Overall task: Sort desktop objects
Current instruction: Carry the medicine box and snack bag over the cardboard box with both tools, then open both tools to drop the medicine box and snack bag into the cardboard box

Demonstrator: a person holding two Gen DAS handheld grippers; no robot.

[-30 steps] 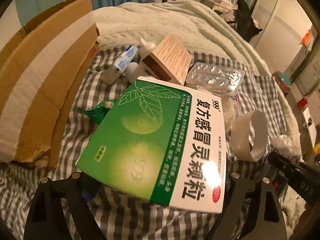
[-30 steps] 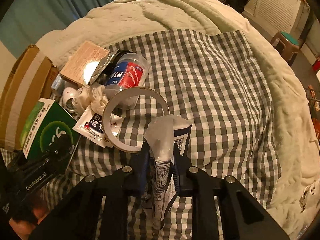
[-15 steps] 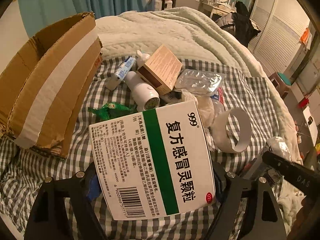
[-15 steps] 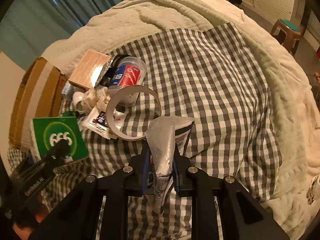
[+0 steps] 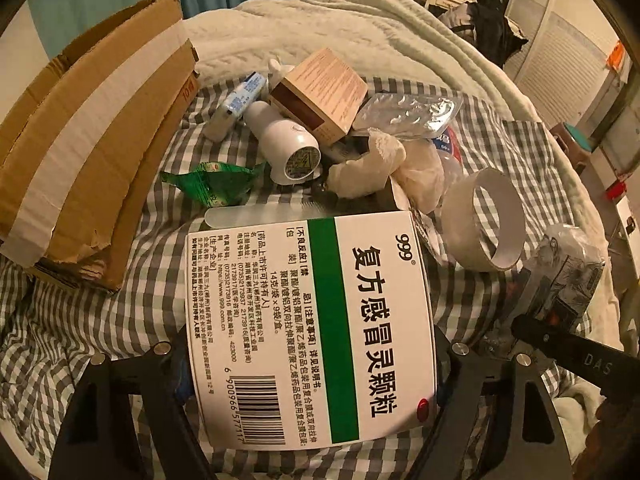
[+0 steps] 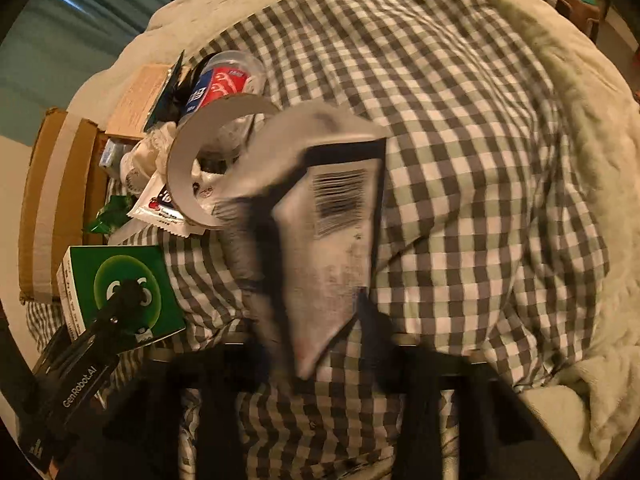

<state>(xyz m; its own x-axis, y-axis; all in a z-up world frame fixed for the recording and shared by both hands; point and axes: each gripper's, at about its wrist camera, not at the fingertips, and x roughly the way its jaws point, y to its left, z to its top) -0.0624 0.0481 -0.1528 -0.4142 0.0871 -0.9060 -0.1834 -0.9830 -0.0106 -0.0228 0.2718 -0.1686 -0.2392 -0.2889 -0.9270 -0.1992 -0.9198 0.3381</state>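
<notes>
My left gripper (image 5: 308, 364) has its jaws, just narrowing, clamped wide on the medicine box (image 5: 312, 328) over the checked bedcloth (image 5: 100, 320); my right gripper (image 6: 320, 344) pinches a packet (image 6: 332, 240) (blurred), jaws nearly shut.

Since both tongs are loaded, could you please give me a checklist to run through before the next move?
1. Left tongs hold the medicine box: ok. The box fills the gap, and the jaws have just been closing on it.
2. Right tongs hold the packet: ok. They are shut on it, though that view is blurred.
3. Cardboard box open to receive items: cannot tell. Only its taped flaps show.
4. Packet clear of the tape roll: cannot tell. They overlap in the right wrist view.
5. Room on the checked cloth to the right: ok. Nothing lies there.
</notes>
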